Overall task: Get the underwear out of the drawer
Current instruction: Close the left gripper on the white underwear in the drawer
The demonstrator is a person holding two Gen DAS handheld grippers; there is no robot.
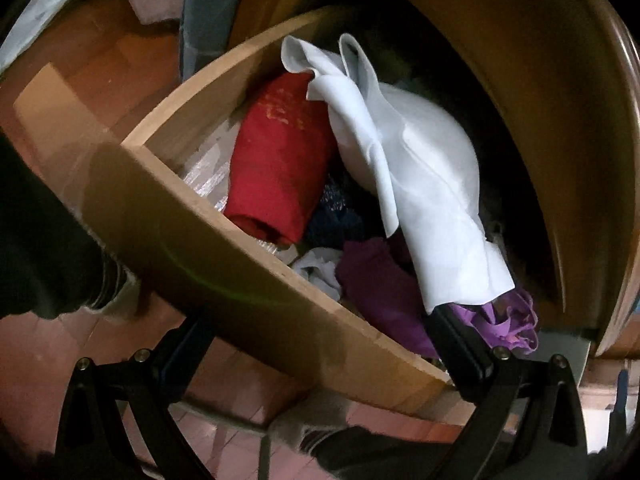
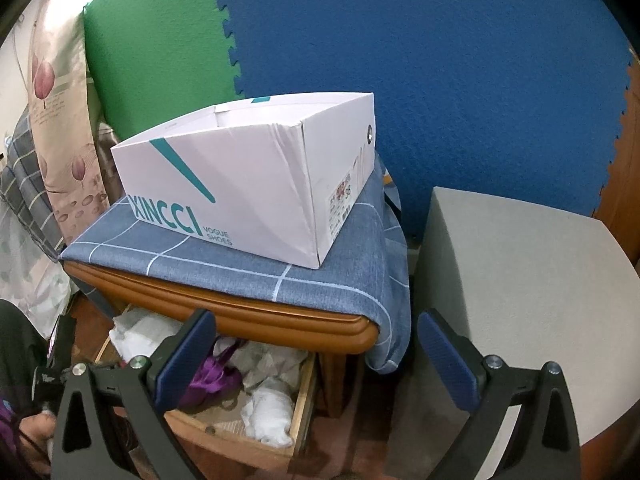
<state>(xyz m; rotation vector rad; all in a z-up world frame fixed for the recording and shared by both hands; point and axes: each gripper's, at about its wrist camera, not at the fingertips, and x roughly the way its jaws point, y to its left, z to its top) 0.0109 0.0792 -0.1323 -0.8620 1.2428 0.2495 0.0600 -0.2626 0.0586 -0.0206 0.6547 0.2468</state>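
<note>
In the left wrist view the wooden drawer (image 1: 192,128) stands pulled out and full of clothes. A pale white undergarment (image 1: 424,184) lies on top, with a rolled red cloth (image 1: 280,160) to its left and purple garments (image 1: 384,288) beneath. My left gripper (image 1: 316,316) is open and straddles the drawer front. Its right finger (image 1: 456,344) is inside, touching the white garment's lower edge, while the left finger is hidden behind the front panel. The right gripper (image 2: 316,340) hangs open above the drawer (image 2: 240,436), holding nothing.
A white shoe box (image 2: 240,176) sits on the blue checked cloth (image 2: 224,268) that covers the nightstand top. A grey surface (image 2: 520,280) stands to the right. Blue and green foam mats (image 2: 440,60) line the wall. A dark sleeve (image 1: 36,248) is at the left.
</note>
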